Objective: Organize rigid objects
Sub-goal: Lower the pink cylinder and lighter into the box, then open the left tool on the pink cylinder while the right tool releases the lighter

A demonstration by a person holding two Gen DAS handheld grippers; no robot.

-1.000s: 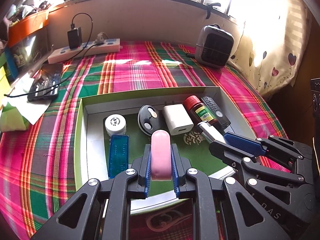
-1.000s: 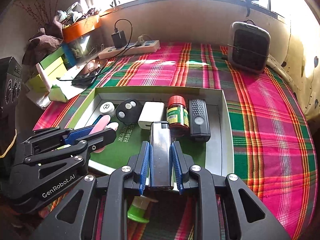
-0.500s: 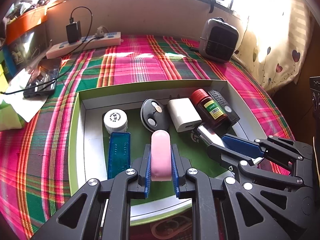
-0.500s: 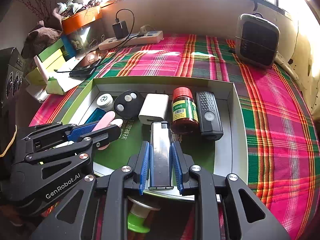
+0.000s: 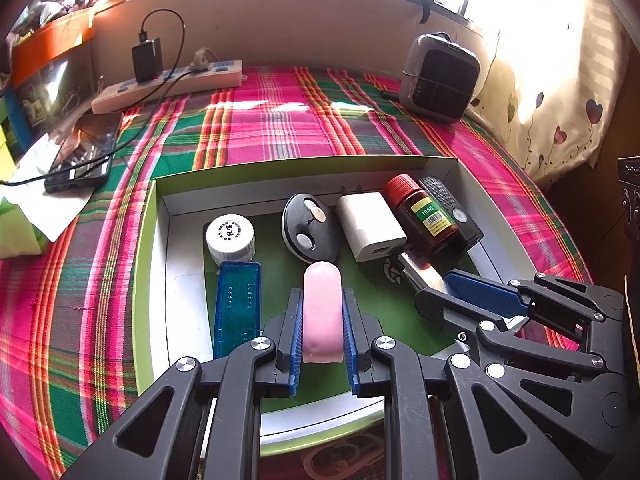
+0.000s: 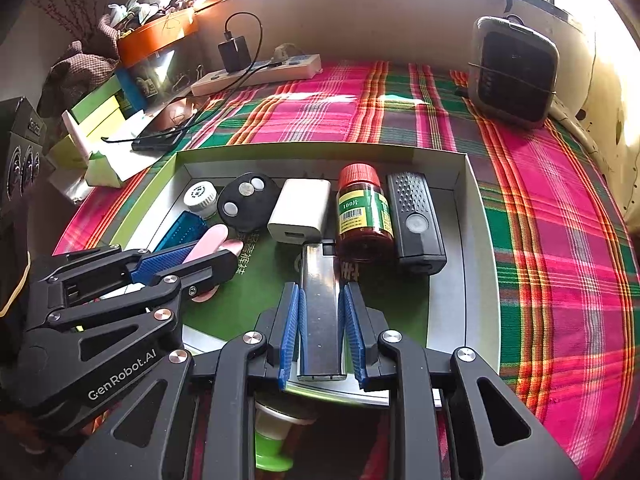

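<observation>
Presently both tools sit low over the shallow green-rimmed cardboard box [image 5: 149,264], which rests on the pink-and-green plaid cloth [image 5: 280,120].

Left gripper [image 5: 322,320]: blue pads closed tight on a rounded pale pink bar [image 5: 322,312]. The bar runs lengthwise between the pads, its rounded end poking forward over the box's green floor. In the right wrist view the same bar shows as a pink strip [image 6: 212,242] in that tool's pads.

Right gripper [image 6: 322,328]: pads clamped on a flat silver metal lighter-shaped case [image 6: 320,312]. Its far end lies just short of the brown bottle.

Row along the box's far wall, left to right in the left wrist view:
- white round screw cap jar [image 5: 231,236]
- black oval key fob with silver buttons [image 5: 310,228]
- white square charger block [image 5: 370,226]
- brown glass pill bottle with red cap and green-yellow label [image 5: 424,218], lying on its side
- black rectangular remote with a dotted grille [image 5: 452,210], touching the bottle

A translucent blue plastic strip [image 5: 237,308] lies just in front of the white jar, beside the left tool's pads.

Beyond the box on the cloth: a white power strip with a black adapter [image 5: 168,84], a dark phone on its cable [image 5: 84,152], and a small grey fan heater [image 5: 440,76] at the far right.
</observation>
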